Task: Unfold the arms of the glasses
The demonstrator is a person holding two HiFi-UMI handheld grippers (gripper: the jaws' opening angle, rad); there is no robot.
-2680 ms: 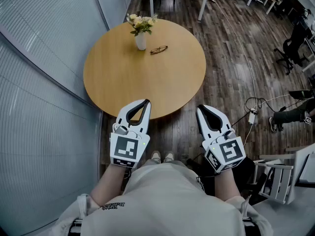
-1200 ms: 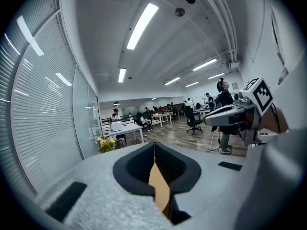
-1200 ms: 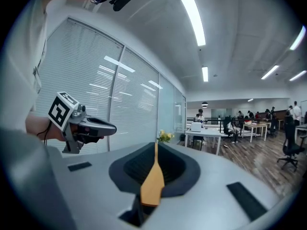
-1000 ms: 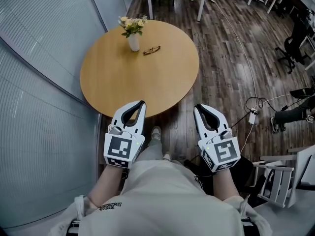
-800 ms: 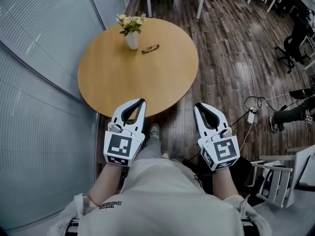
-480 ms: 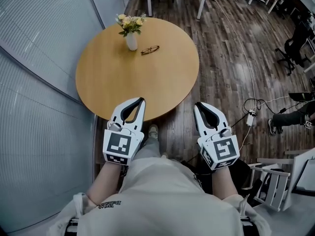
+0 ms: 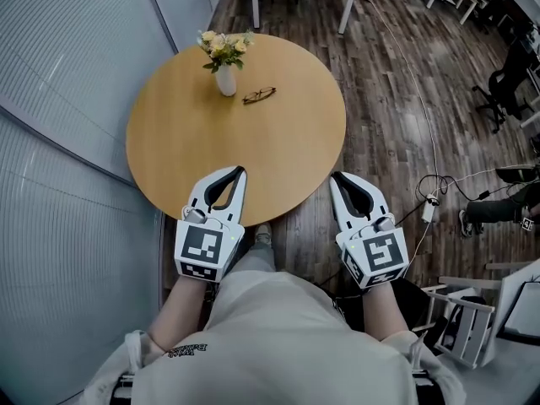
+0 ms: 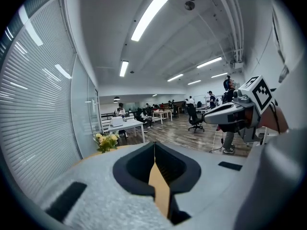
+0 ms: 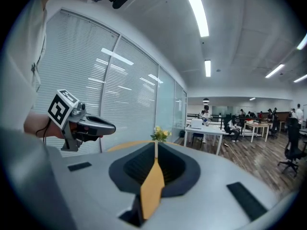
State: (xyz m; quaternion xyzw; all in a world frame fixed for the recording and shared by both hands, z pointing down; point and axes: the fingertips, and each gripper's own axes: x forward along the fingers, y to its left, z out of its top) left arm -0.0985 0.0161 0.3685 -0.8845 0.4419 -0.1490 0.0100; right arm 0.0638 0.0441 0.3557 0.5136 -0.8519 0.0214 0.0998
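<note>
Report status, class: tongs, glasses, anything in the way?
Shut and empty: left tongs, right tongs, at the table's near edge. The glasses lie untouched on the far side, beside the flower vase. Nothing lies between.

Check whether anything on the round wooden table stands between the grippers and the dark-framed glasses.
Nothing visible does. Bare round wooden table lies between the left gripper, the right gripper and the dark-framed glasses; the white flower vase stands left of them.
</note>
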